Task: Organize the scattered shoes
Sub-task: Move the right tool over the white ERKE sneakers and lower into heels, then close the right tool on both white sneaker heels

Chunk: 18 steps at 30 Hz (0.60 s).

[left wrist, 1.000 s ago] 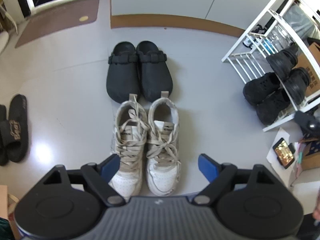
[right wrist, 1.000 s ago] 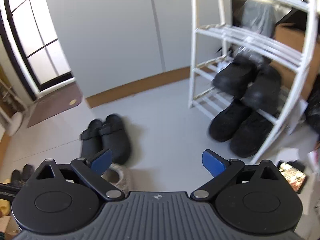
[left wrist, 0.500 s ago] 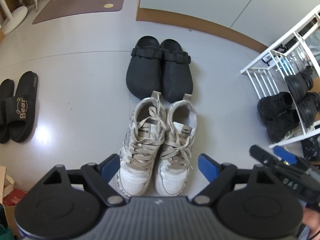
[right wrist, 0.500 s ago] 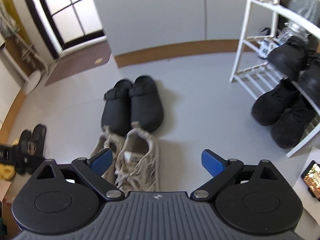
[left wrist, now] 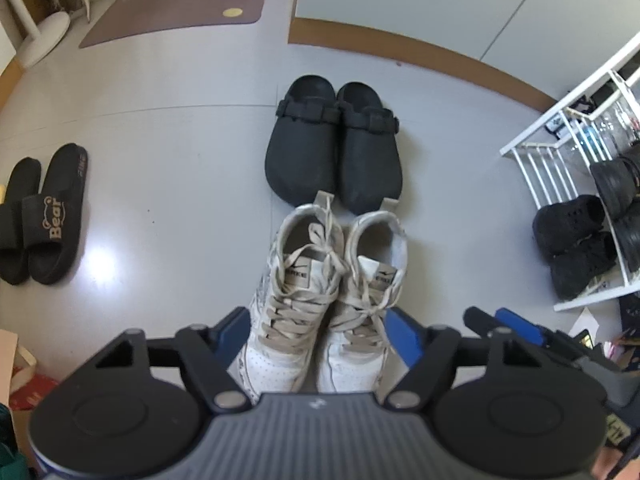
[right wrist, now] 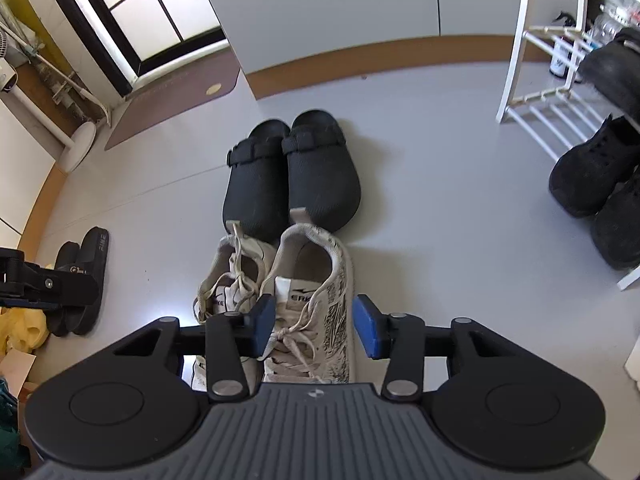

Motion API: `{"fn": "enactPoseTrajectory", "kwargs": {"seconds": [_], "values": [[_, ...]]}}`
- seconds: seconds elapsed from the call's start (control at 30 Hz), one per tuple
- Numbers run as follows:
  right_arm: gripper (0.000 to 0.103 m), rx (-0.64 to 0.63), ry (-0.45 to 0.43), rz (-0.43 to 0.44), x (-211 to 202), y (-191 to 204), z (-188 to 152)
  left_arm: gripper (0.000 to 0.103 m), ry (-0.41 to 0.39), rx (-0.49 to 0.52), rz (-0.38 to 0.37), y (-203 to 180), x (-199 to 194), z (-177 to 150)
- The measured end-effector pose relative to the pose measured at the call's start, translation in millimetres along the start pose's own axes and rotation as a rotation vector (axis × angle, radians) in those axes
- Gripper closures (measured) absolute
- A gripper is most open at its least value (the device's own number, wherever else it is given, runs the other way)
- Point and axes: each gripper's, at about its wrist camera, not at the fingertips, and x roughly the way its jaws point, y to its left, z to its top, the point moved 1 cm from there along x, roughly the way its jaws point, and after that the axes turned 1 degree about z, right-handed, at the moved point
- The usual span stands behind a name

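Two grippers are what we hold over a pale grey floor (left wrist: 168,128), the widest thing in sight. At the right edge stands a white wire shoe rack (left wrist: 560,148), with black sneakers (left wrist: 568,228) on its lowest shelf. A brown doormat (left wrist: 176,8) lies by the doorway at the far left.

Next in size come the shoes on the floor. A pair of black clogs (left wrist: 332,148) sits side by side in the middle, toes towards us. A pair of black slides (left wrist: 40,216) lies well apart from them, far to the left. Just in front of the clogs, with heel tabs almost touching the clog toes, sits the pair of white sneakers (left wrist: 324,284), laces loose and toes pointing back at us.

Our left gripper (left wrist: 316,336) hangs above the toes of both sneakers. Its blue pads flank the whole pair and its jaws are closing, but we see the pads clear of the shoes, so nothing is gripped.

Our right gripper (right wrist: 312,322) straddles the right-hand sneaker (right wrist: 316,304) at the laces. Its jaws are closing too, with that one shoe between them. The left pad lies against the laces, yet we cannot tell whether the pads press the shoe.
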Motion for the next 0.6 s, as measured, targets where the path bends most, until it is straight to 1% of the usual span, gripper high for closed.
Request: {"fn": "enactPoseTrajectory", "kwargs": {"seconds": [0.07, 0.17, 0.27, 0.33, 0.43, 0.53, 0.6], "values": [[0.056, 0.01, 0.007, 0.012, 7, 2, -2, 0.026, -0.003, 0.002, 0.006, 0, 1, 0], [0.057, 0.048, -0.001, 0.041, 20, 3, -4, 0.029, -0.004, -0.01, 0.011, 2, 4, 2], [0.057, 0.069, -0.027, 0.06, 36, 8, -5, 0.031, 0.008, -0.032, 0.009, 6, 8, 5], [0.057, 0.069, -0.042, 0.058, 45, 14, -7, 0.031, 0.009, -0.041, 0.009, 8, 9, 6], [0.057, 0.07, -0.063, 0.059, 58, 19, -8, 0.031, 0.006, -0.033, 0.03, 10, 11, 8], [0.057, 0.051, -0.124, 0.018, 72, 23, -5, 0.031, 0.016, -0.036, 0.044, 12, 17, 10], [0.057, 0.068, -0.14, 0.023, 84, 22, -5, 0.031, 0.026, -0.046, 0.05, 14, 21, 12]]}}
